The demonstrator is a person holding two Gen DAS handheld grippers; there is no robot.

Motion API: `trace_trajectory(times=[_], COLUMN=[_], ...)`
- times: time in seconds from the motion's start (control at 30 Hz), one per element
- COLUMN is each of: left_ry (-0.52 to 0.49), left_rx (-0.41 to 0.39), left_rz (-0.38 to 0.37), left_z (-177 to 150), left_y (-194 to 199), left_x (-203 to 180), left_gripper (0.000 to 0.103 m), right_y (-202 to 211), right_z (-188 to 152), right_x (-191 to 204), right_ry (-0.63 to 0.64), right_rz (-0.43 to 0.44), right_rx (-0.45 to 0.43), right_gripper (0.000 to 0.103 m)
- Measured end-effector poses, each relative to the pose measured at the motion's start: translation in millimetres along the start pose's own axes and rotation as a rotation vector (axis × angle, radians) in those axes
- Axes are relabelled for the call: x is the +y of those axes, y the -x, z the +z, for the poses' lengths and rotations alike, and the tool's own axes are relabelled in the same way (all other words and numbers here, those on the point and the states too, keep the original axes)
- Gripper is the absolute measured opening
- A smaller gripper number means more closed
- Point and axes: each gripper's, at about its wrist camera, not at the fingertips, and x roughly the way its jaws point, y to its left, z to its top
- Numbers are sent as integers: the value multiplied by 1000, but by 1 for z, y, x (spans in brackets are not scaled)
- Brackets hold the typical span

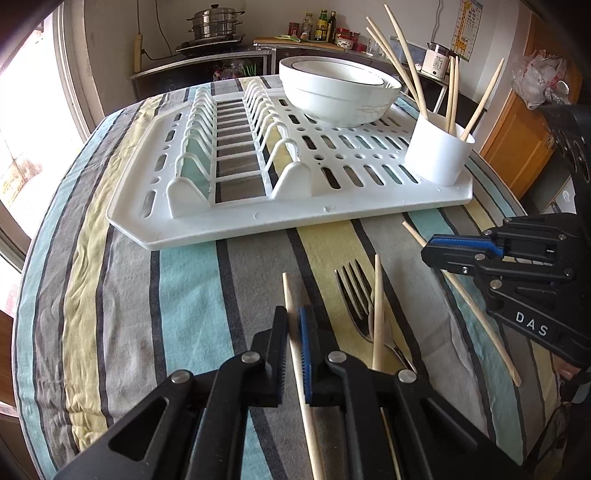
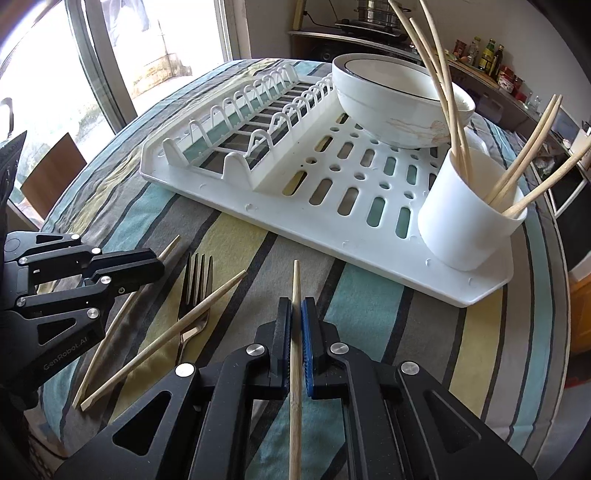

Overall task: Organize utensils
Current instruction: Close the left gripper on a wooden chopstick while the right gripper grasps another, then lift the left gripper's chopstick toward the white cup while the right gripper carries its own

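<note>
My left gripper [image 1: 294, 317] is shut on a wooden chopstick [image 1: 288, 291] low over the striped tablecloth. My right gripper [image 2: 297, 308] is shut on another chopstick [image 2: 295, 280]; it also shows in the left wrist view [image 1: 430, 251]. A metal fork [image 1: 354, 299] and a loose chopstick [image 1: 377, 306] lie on the cloth between them, also seen in the right wrist view: fork [image 2: 195, 288], chopstick [image 2: 173, 332]. A white utensil cup [image 1: 437, 151] on the drying rack's near right corner holds several chopsticks [image 1: 410, 62].
The white plastic drying rack [image 1: 258, 218] lies beyond both grippers, with stacked white bowls [image 1: 336, 92] at its far side and plate slots [image 1: 236, 140] on the left. A counter with a steamer pot [image 1: 216, 26] and bottles stands behind the table.
</note>
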Motion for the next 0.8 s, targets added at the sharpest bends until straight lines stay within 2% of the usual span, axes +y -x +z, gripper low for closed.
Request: trace_trajectory(times=[0.3, 0.8], left_ry=[12, 33], left_rx=[-70, -248], left_rz=[-29, -63], left_z=[4, -3], left_y=[32, 116], left_x=[0, 1], left_gripper=[7, 6], right_y=[46, 129], right_z=[-3, -30], right_x=[-12, -26], right_ry=[-42, -123], right_rz=[14, 32], right_rx=[-116, -337], right_gripper=[5, 5])
